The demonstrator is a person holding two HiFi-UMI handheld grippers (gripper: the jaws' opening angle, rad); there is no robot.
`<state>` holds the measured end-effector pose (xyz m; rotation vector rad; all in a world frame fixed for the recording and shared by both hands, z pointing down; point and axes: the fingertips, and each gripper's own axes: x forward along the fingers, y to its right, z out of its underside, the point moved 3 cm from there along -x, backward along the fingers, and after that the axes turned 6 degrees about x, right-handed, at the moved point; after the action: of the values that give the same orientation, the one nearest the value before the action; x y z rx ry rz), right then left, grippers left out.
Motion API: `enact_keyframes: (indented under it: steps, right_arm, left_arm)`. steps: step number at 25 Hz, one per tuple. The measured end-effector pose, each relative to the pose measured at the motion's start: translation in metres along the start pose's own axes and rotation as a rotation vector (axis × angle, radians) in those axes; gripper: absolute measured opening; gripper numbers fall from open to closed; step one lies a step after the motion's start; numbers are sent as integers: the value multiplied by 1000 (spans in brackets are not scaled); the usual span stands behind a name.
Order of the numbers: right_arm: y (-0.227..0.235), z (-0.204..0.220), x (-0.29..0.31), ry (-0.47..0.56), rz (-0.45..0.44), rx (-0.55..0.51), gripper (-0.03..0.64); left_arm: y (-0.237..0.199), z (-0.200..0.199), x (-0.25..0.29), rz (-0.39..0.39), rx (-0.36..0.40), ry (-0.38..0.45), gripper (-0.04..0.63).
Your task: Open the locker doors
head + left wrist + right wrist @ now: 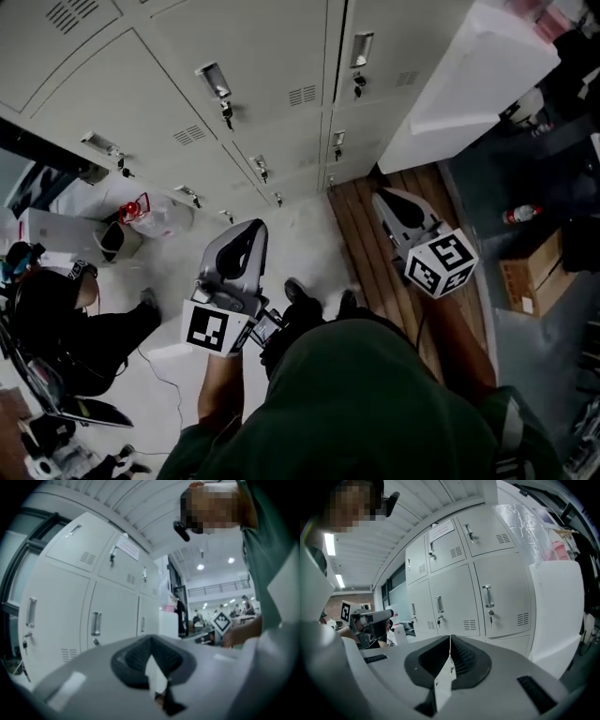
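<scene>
From the head view, we see a pale floor (300, 234) with a strip of wood boards (375, 253) at 3 o'clock. A person (66, 319) sits on the floor at 8 o'clock. The locker doors (253, 56) are at 12 o'clock, grey, and all closed. The left gripper (249, 230) and right gripper (388, 199) point at them but are not touching.

In the left gripper view, the locker doors (112, 611) stand at 9 o'clock with their handles up and down. The left gripper (151, 641) is closed tight and holds nothing.

In the right gripper view, the locker doors (454, 597) fill 12 to 2 o'clock, with small keys under the handles. The right gripper (450, 639) is closed tight too, and empty.
</scene>
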<state>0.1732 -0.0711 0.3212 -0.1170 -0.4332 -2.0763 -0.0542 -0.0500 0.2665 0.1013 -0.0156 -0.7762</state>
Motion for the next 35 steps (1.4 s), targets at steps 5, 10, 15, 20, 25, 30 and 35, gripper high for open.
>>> enact_keyframes:
  steps: [5,10,15,20,25,30,35]
  right_arm:
    - [3,23,30,-21,93,50,6]
    - [34,21,66,-26,103,55,6]
    - [57,34,92,-47,61,84,6]
    - [102,26,110,-100,-11,-2,6]
    - [116,49,120,-148,-21,13,6]
    - [128,71,144,-169,-49,47,6]
    - [148,90,163,-170,-72,36,6]
  left_arm:
    - [-40,23,6,67,-57,-47,-2]
    - [-59,39,43,71,-76,-56,-2]
    - [-65,53,64,35,-77,-97,-2]
    - [-60,65,95,-41,-22,-56,-2]
    - [-50,82,106,-68,-63,-83,-2]
    - [-51,100,112,-97,-71,-119,-2]
    - [-44,114,119,-130,-78,-113,-2]
